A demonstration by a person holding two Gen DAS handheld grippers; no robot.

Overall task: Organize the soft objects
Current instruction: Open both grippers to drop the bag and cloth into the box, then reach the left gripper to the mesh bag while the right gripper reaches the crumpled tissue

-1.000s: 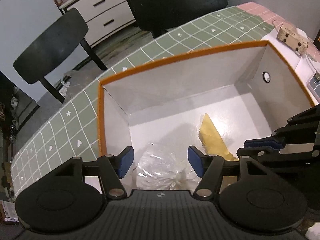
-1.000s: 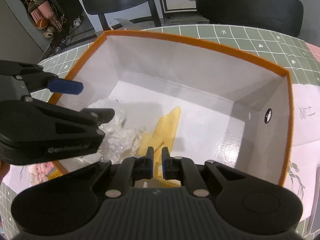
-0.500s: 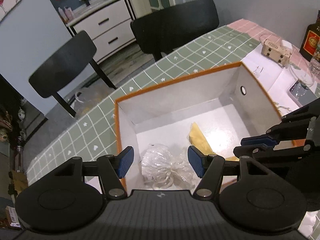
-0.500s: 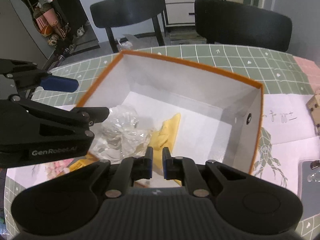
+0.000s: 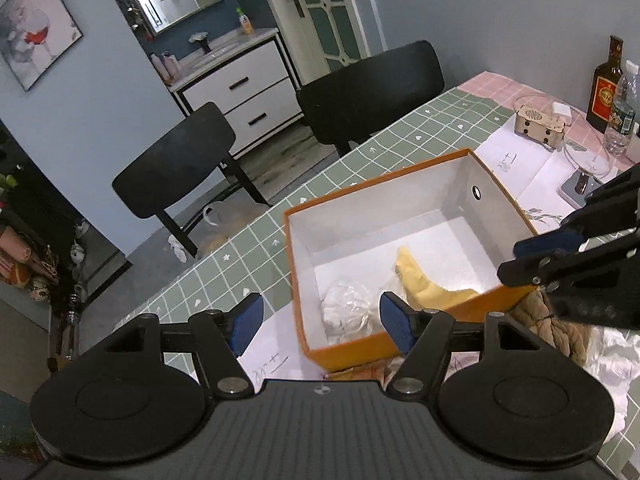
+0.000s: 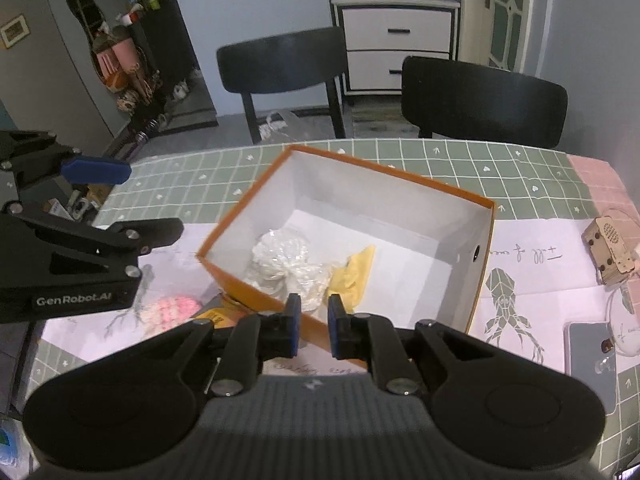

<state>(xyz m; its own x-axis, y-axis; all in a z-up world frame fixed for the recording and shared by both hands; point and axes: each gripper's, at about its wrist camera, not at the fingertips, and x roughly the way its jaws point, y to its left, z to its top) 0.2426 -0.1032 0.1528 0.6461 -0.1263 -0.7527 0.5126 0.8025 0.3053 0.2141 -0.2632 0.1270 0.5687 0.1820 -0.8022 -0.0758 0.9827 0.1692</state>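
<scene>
Inside the orange box, just ahead of and below both tongs: a crumpled clear plastic bag beside a yellow cloth, the two touching on the white floor of the box. Two soft things stowed, then; judged as part done.

Left outside, on the paper-covered desk: a pink knitted piece, off to the left of the right tongs and under the left tongs, plus a coil of thick rope near the box's front corner, beneath the right tongs as seen from the left. Probably next in line, along with some white crinkled stuff at the lower right of the left view, too unclear to name.

Left tongs spread wide and opening further, nothing between the blue pads. Right tongs with a narrow gap, opening, also pinching nothing; the bag merely in line behind them, down in the box.

From the left camera only: the rope, a brown bottle and a clear water bottle far off to the right, and a glass stand. From the right camera only: the pink piece, a yellow packet at the box's near corner, and a printed figure on the paper. Small wooden speaker box in both views, well to the right.
</scene>
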